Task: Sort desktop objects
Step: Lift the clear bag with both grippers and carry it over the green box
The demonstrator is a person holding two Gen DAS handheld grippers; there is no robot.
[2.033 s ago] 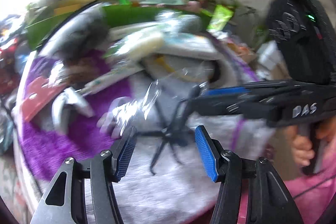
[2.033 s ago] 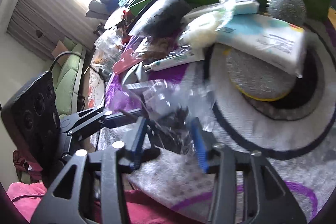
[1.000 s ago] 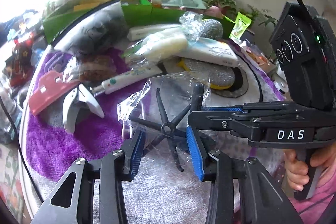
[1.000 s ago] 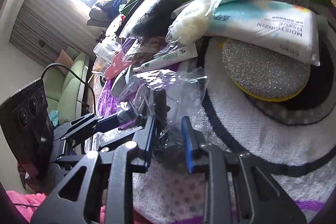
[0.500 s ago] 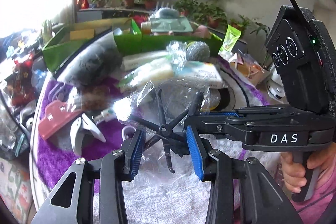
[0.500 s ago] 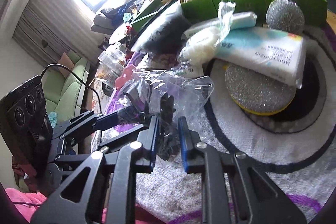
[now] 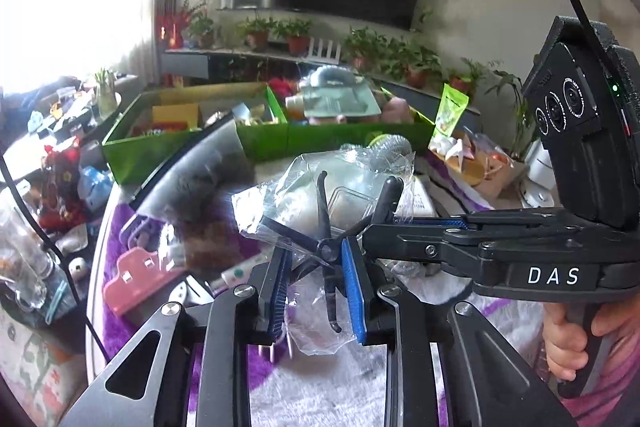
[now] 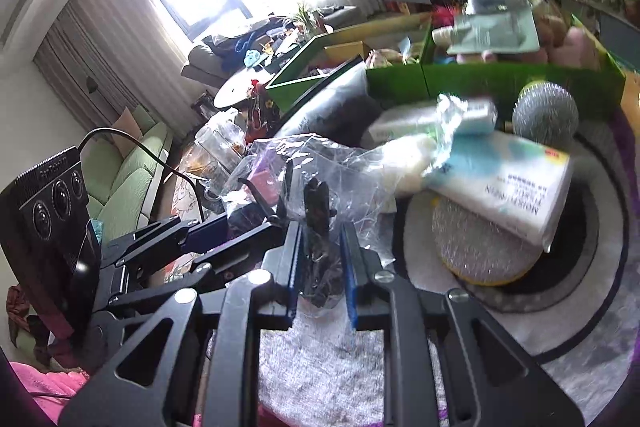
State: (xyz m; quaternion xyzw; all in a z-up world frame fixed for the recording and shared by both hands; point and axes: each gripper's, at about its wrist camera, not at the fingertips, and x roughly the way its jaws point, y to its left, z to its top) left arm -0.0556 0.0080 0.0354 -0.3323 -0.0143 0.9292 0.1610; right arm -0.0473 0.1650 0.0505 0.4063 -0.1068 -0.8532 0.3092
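We hold both tongs clamped on the clear bag [image 7: 320, 203] of black parts: left tongs [image 7: 314, 287], right tongs [image 8: 320, 259].

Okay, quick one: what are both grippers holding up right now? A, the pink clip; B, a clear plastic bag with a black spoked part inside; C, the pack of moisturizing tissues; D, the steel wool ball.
B: the left gripper and the right gripper are both clamped on the clear plastic bag with the black spoked part inside, while the tissue pack lies on the table.
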